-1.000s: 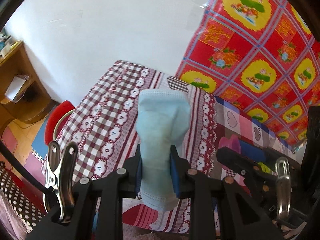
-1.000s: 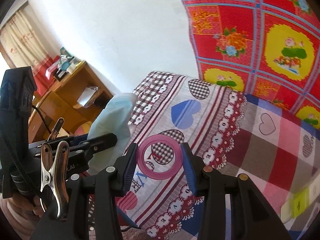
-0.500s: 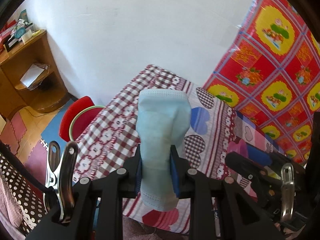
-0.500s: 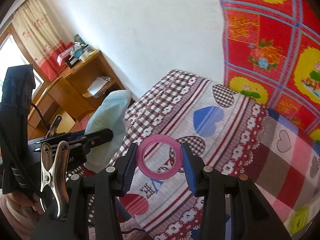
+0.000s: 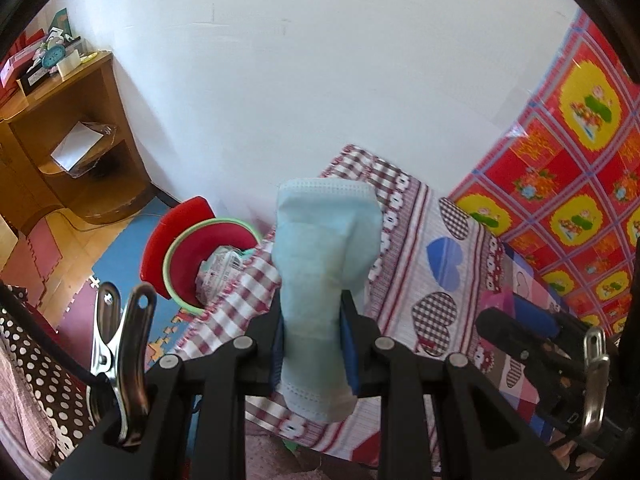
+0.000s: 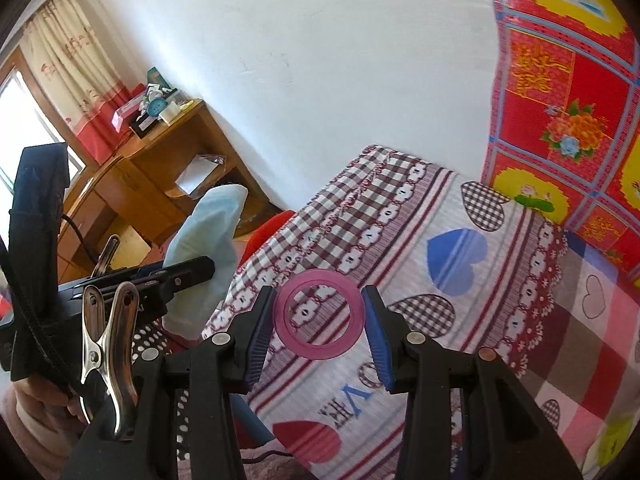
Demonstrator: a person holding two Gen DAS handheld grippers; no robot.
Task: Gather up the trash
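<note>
My left gripper is shut on a light blue face mask that stands up between its blue pads. Below and to the left of it, on the floor beside the table, sits a red bin with a green rim holding a crumpled wrapper. My right gripper is shut on a pink plastic ring, held over the heart-patterned tablecloth. In the right wrist view the left gripper with the mask shows at the left, and part of the red bin peeks past the table edge.
A wooden desk with shelves stands against the white wall at the left, with a clock and boxes on top. A red and yellow patterned cloth hangs at the right. Foam floor mats lie by the bin. A hand grips the left tool.
Both grippers have swung left across the table with mask and ring still held. The red bin has come into fuller view past the table edge, its inside now showing.
</note>
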